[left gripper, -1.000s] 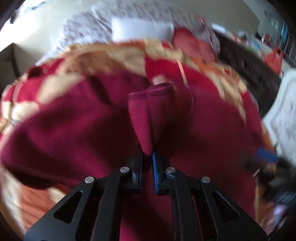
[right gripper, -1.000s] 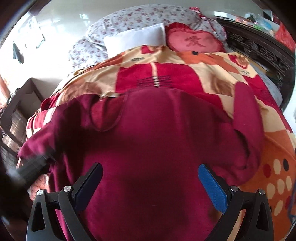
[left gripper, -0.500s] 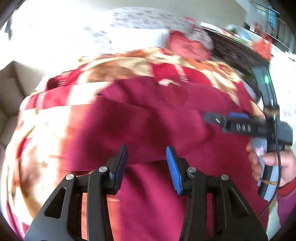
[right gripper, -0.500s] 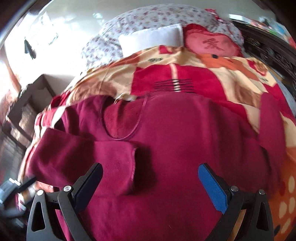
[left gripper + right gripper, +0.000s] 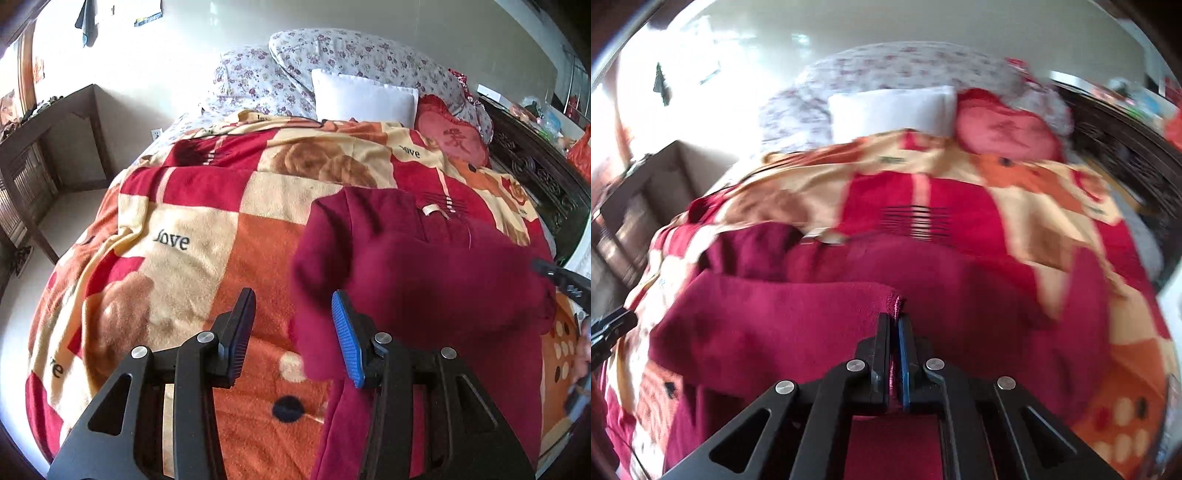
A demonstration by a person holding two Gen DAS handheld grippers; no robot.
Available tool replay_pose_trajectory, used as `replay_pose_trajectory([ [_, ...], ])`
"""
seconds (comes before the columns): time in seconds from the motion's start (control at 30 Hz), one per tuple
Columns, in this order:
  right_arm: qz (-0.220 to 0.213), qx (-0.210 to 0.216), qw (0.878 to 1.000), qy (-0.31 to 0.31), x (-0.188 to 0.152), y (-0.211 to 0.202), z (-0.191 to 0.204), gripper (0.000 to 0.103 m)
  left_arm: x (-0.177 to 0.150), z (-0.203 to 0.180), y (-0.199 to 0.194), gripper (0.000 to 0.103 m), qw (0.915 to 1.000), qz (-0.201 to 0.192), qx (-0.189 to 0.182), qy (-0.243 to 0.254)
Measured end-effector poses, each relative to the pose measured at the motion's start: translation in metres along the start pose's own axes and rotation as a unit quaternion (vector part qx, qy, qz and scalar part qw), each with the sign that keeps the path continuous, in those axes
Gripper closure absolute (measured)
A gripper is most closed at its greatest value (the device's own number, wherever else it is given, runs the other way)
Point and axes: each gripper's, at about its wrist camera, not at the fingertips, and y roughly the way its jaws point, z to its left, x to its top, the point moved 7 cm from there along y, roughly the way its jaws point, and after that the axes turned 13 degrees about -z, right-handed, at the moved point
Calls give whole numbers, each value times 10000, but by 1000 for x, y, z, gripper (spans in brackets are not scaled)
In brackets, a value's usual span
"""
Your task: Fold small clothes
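Observation:
A dark red fleece top (image 5: 424, 280) lies on the patterned bed blanket (image 5: 207, 251), its left sleeve folded across the body. My left gripper (image 5: 293, 328) is open and empty just off the top's left edge, over the blanket. In the right wrist view my right gripper (image 5: 894, 325) is shut on the cuff of the folded sleeve (image 5: 798, 317), with the rest of the top (image 5: 979, 295) spread beyond it. The view is blurred.
Floral pillows (image 5: 351, 62), a white pillow (image 5: 364, 98) and a red heart cushion (image 5: 452, 136) lie at the head of the bed. A dark carved headboard (image 5: 535, 177) runs along the right. A wooden cabinet (image 5: 40, 147) stands at the left.
My left gripper let go of the sleeve, opened and drew back to the left off the top. My right gripper moved in and shut on the folded sleeve's cuff.

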Motion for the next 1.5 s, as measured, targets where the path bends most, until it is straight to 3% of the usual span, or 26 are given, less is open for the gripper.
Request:
replay_pose_trajectory([
  [0.13, 398, -605, 9973, 109, -22, 11, -42, 99, -9, -13, 16, 60, 9997, 176, 40, 161],
  [0.23, 619, -664, 9955, 254, -36, 22, -55, 99, -12, -21, 26, 60, 9994, 258, 55, 210],
  [0.37, 522, -704, 9960, 179, -32, 14, -55, 99, -7, -25, 37, 60, 9995, 191, 96, 243],
  [0.5, 909, -1193, 9887, -66, -39, 22, -66, 97, -22, -16, 66, 60, 9955, 693, 507, 399],
  [0.57, 636, -913, 9938, 47, -28, 11, -60, 93, -30, -10, 71, 60, 9949, 776, 537, 360],
  [0.6, 462, -777, 9959, 85, -22, 5, -55, 82, -32, -7, 70, 60, 9947, 778, 563, 355],
  [0.63, 229, -585, 9980, 67, -11, -2, -45, 62, -34, -5, 70, 60, 9949, 776, 562, 328],
  [0.7, -85, 52, 9999, -85, 6, -8, -12, 42, -34, -1, 68, 60, 9955, 768, 527, 190],
  [0.73, -124, 651, 9974, -287, 12, -7, 17, 40, -33, -1, 66, 60, 9955, 772, 523, 147],
  [0.87, 95, 1816, 9772, -1095, 10, 18, 102, 40, -32, 0, 63, 60, 9957, 768, 509, 97],
  [1.0, 328, 2157, 9561, -1958, -3, 58, 155, 40, -32, 2, 60, 60, 9957, 785, 474, 142],
  [1.1, 620, 2352, 9456, -2160, -13, 81, 165, 40, -33, 4, 57, 60, 9958, 806, 421, 142],
  [1.17, 1015, 2582, 9371, -2118, -26, 95, 168, 51, -33, 5, 56, 60, 9959, 780, 440, 133],
  [1.23, 1159, 2611, 9326, -2204, -34, 98, 171, 81, -31, 6, 56, 60, 9960, 762, 464, 107],
  [1.3, 1090, 2594, 9322, -2276, -36, 92, 173, 99, -29, 8, 55, 60, 9961, 738, 480, 29],
  [1.4, 724, 2503, 9410, -2159, -23, 76, 167, 99, -22, 9, 50, 60, 9968, 624, 499, -70],
  [1.5, 410, 2081, 9621, -1717, -7, 68, 144, 100, -14, 6, 44, 60, 9977, 456, 499, -107],
])
